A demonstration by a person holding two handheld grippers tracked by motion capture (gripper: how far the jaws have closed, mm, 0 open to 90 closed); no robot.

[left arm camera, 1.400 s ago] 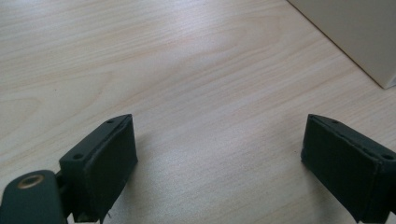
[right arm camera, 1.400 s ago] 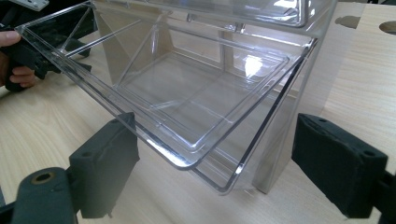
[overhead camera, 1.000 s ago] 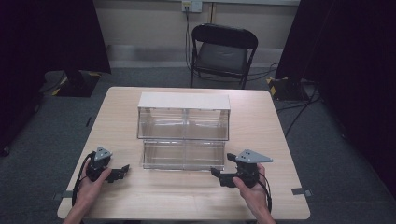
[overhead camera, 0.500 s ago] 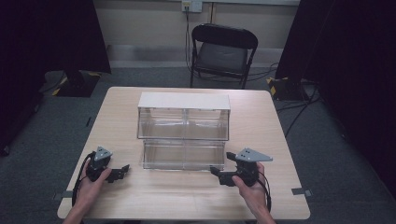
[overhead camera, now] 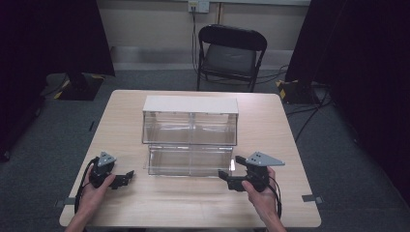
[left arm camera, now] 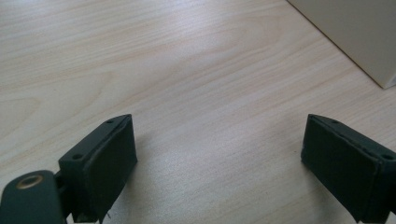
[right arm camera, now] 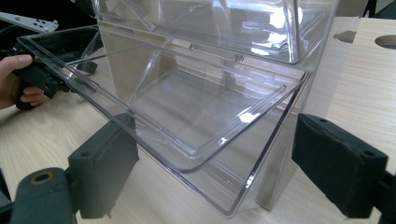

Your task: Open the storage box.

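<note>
The clear box (overhead camera: 190, 133) stands at the middle of the table (overhead camera: 121, 121), its lower flap (right arm camera: 187, 116) swung out toward me. My right gripper (overhead camera: 227, 178) is spread wide, empty, with the flap's near corner between its jaws but untouched. My left gripper (overhead camera: 124, 177) rests released on bare wood, near the box's left front corner.

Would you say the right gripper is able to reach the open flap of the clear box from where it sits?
Probably yes. The right gripper has its jaws open, and the flap of the clear box hangs right in front of them with nothing in between.
</note>
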